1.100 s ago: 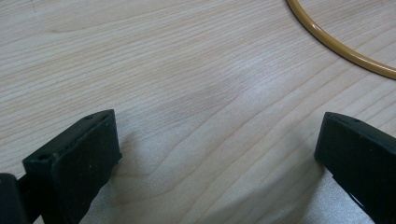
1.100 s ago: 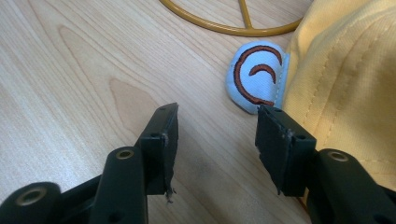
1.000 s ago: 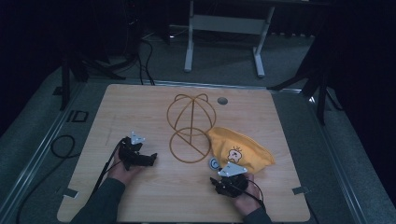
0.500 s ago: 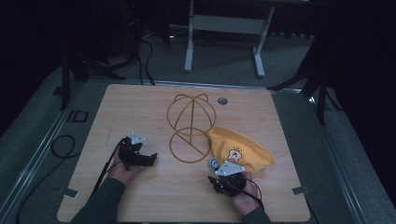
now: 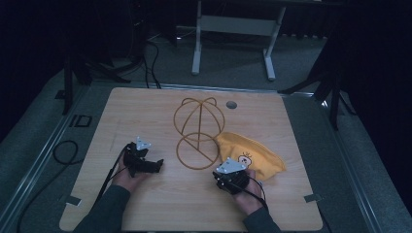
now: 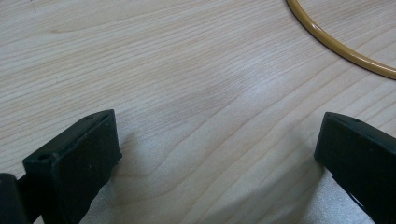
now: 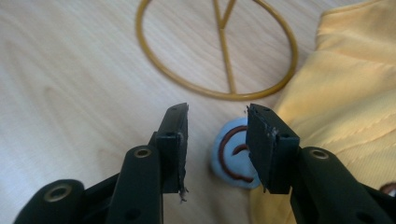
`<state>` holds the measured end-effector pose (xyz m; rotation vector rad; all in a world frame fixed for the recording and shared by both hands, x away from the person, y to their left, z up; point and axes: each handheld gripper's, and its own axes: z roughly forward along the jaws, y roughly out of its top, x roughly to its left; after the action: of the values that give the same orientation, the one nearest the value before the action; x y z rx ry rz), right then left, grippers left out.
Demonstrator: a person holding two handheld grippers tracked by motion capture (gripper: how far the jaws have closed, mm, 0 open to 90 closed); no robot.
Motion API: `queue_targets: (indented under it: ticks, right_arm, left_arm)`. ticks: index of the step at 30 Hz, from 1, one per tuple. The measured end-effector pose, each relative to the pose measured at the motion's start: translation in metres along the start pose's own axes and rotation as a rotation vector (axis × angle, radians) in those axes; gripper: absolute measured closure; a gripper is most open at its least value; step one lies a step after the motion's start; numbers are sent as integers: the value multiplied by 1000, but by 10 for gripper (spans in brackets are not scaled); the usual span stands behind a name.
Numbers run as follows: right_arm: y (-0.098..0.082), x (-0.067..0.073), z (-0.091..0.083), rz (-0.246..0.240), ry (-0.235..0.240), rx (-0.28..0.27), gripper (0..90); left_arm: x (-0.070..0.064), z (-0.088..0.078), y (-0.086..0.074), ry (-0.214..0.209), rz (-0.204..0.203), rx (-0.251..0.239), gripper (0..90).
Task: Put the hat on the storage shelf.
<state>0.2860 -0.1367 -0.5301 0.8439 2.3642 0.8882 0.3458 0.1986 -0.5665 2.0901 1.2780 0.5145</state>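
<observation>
Yellow cloth hat (image 5: 252, 158) lies at the near right of the table (image 5: 145, 111), its near-left edge beside the wire stand (image 5: 198, 133).

Right gripper (image 7: 217, 122) hangs just above the hat's pale blue ear patch (image 7: 231, 156); jaws part open, having just been narrowing, with nothing pinched between them. Left gripper (image 6: 217, 144) sits low over bare wood, jaws wide and empty, the stand's ring (image 6: 341, 44) just beyond.

Likely step: taking hold of the hat. Better to bite the fabric edge squarely and not the patch alone, so it lifts without slipping.

Printed face on the hat is too small to read; the hat's underside and opening are hidden.
</observation>
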Motion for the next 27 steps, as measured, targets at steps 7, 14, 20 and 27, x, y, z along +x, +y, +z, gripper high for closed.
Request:
queue_targets:
  ticks: [7,14,20,27]
  right_arm:
    - [-2,-2,14,-5,-54,65,560]
    - [-6,-8,18,55,-58,105,589]
    - [-8,-9,17,36,-116,113,694]
    - [-8,-12,15,29,-129,130,848]
  left_arm:
    - [0,0,0,0,0,0,1]
    - [0,0,0,0,0,0,1]
    - [0,0,0,0,1,0,1]
    - [0,0,0,0,0,0,1]
